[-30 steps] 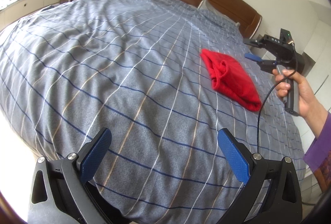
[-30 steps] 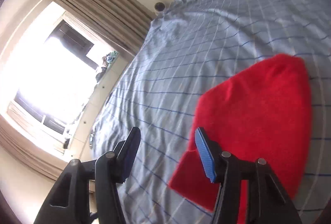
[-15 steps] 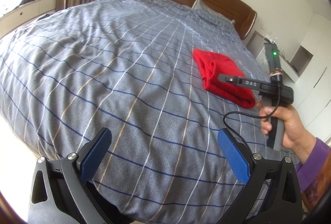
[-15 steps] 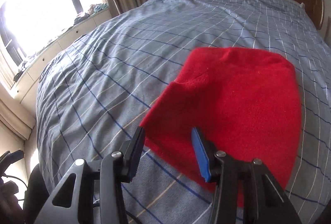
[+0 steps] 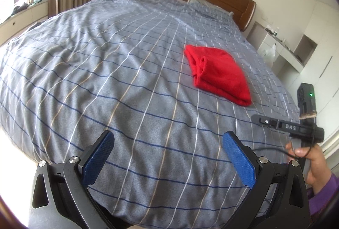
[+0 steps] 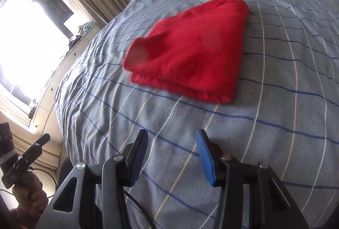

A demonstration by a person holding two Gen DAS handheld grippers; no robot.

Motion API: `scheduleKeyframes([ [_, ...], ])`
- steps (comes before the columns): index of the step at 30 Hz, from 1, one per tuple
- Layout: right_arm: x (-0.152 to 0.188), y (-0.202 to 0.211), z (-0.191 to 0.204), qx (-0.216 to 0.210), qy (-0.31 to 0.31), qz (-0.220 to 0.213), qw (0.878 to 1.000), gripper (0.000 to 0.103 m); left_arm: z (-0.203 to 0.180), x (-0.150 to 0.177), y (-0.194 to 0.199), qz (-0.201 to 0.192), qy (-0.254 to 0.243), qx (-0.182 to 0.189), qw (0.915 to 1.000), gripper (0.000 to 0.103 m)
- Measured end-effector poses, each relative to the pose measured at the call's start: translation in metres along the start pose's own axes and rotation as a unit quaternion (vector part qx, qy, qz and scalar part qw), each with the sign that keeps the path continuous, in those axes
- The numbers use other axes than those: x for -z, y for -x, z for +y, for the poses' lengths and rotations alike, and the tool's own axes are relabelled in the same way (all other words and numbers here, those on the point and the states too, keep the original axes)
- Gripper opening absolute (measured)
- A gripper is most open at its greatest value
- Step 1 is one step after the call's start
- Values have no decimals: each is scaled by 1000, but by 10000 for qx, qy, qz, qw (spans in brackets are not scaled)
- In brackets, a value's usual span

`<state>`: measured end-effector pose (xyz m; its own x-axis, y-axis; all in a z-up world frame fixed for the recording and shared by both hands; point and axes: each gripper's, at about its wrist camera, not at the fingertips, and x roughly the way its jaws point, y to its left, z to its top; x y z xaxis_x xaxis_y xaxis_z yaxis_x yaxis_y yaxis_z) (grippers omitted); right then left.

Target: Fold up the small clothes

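A red garment (image 6: 190, 53) is lying folded into a thick, layered bundle on the grey checked bedspread (image 5: 106, 80), one rolled edge showing. Its near corner is looking blurred in the right wrist view. The right gripper (image 6: 171, 157) is hovering just short of it, half spread and empty; the left gripper (image 5: 167, 159) is gaping wide, well apart.

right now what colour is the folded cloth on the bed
Solid red folded cloth, clearest in the right wrist view.
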<state>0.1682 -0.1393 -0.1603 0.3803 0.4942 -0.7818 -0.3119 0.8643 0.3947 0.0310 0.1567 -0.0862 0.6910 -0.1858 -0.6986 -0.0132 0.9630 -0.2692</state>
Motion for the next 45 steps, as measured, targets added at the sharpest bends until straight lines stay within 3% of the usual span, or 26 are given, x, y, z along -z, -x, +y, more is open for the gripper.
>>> scheduleKeyframes([
  [4,43,40,19,517,387,-429,9970,68,-11,0,-11,164,-48,11,9999,102],
  [9,87,69,27,1076,571,-751,9897,72,-39,-2,-17,298,-310,88,9990,102],
  [16,127,76,17,1432,483,-678,9862,80,-77,3,-9,266,-738,234,9966,102],
  [21,133,78,14,1498,336,-714,9856,82,-84,4,-3,263,-914,132,9954,102],
  [33,139,74,22,1504,349,-702,9855,82,-67,3,-4,304,-720,-10,9969,102],
  [45,134,62,23,1492,430,-522,9865,82,-64,-3,-41,633,-896,-132,9939,102],
])
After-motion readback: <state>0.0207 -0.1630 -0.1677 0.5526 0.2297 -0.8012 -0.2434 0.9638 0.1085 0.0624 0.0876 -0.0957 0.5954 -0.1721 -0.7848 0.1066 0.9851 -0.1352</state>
